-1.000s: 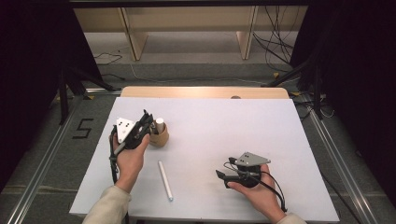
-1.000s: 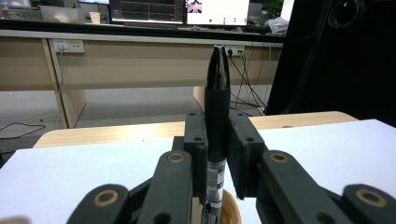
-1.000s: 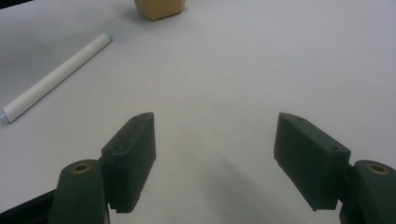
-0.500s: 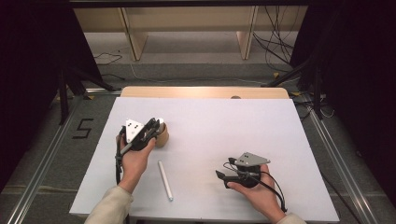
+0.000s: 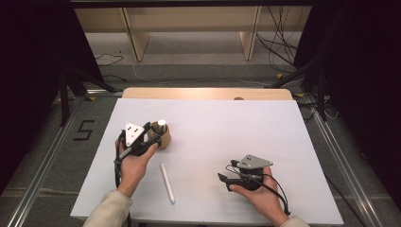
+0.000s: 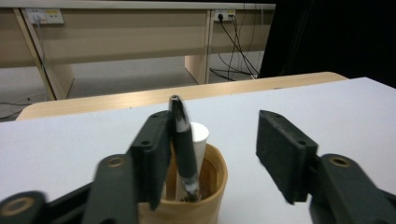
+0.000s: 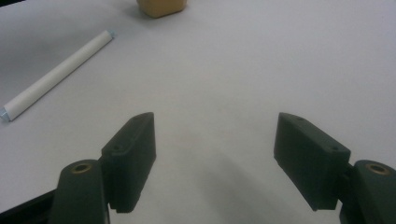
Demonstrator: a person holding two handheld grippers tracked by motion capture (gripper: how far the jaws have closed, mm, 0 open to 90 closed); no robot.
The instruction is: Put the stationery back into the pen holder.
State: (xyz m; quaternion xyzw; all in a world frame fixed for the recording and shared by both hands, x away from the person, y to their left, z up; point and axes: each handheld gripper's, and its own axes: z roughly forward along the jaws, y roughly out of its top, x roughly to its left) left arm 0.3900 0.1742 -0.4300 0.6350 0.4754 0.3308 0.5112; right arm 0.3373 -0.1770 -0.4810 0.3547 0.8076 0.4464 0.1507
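Note:
A round wooden cup (image 5: 164,138) stands at the left of the white table (image 5: 227,123), with a white marker (image 5: 161,124) sticking up out of it. My left gripper (image 5: 150,135) is right against the cup's near side. In the left gripper view it (image 6: 215,135) is open just above the cup (image 6: 205,186). A black pen (image 6: 184,144) stands in the cup and leans on the left jaw, with the white marker (image 6: 200,140) behind it. A second white marker (image 5: 166,182) lies flat on the table. My right gripper (image 5: 225,181) is open low over bare table, jaws pointing left.
In the right gripper view the open gripper (image 7: 215,149) faces the lying marker (image 7: 56,74) and the cup's base (image 7: 161,7). A bare wooden strip (image 5: 208,93) runs along the table's far edge. Beyond it are bench legs and cables on the floor.
My left gripper has shifted a little to the right, closer over the cup. The right hand and the lying marker have stayed where they were.

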